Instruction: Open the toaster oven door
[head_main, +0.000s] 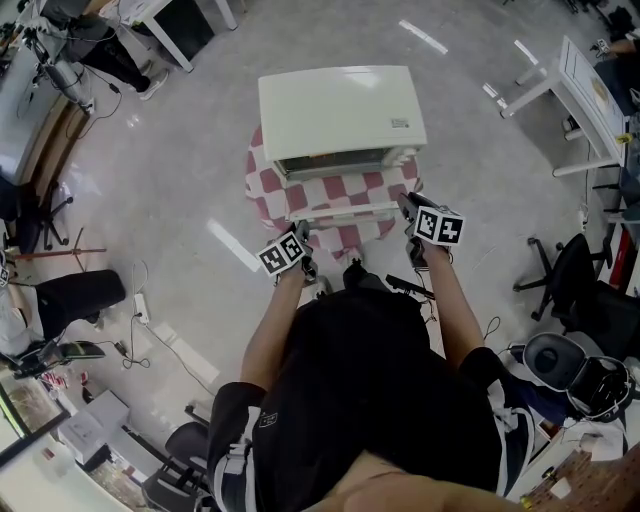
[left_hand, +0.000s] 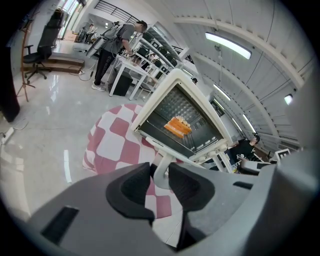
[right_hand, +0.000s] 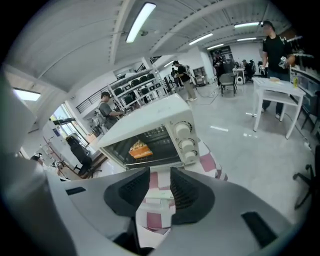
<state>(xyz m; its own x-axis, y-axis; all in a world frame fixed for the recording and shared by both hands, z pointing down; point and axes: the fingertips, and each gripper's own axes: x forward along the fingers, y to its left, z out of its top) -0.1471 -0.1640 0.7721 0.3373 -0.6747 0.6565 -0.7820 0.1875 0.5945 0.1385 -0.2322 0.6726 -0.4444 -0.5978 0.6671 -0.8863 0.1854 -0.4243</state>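
Toaster oven (head_main: 340, 115) stands on the checkered table (head_main: 262, 190), at 12 o'clock from the person. Its door (head_main: 345, 212) is already dropped flat. Left gripper (left_hand: 159, 170) fingers are clenched on the door handle (left_hand: 160, 181) near its 9 o'clock end. Right gripper (right_hand: 159, 175) fingers are released, with the handle seen in the gap, unpressed. The door should be steadied level and the left hold loosened only once it is judged at rest.

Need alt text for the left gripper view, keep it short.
The left gripper is clamped on the white door handle of a cream toaster oven with its door open. Inside, orange food sits on the rack; the oven stands on a red-and-white checked cloth.
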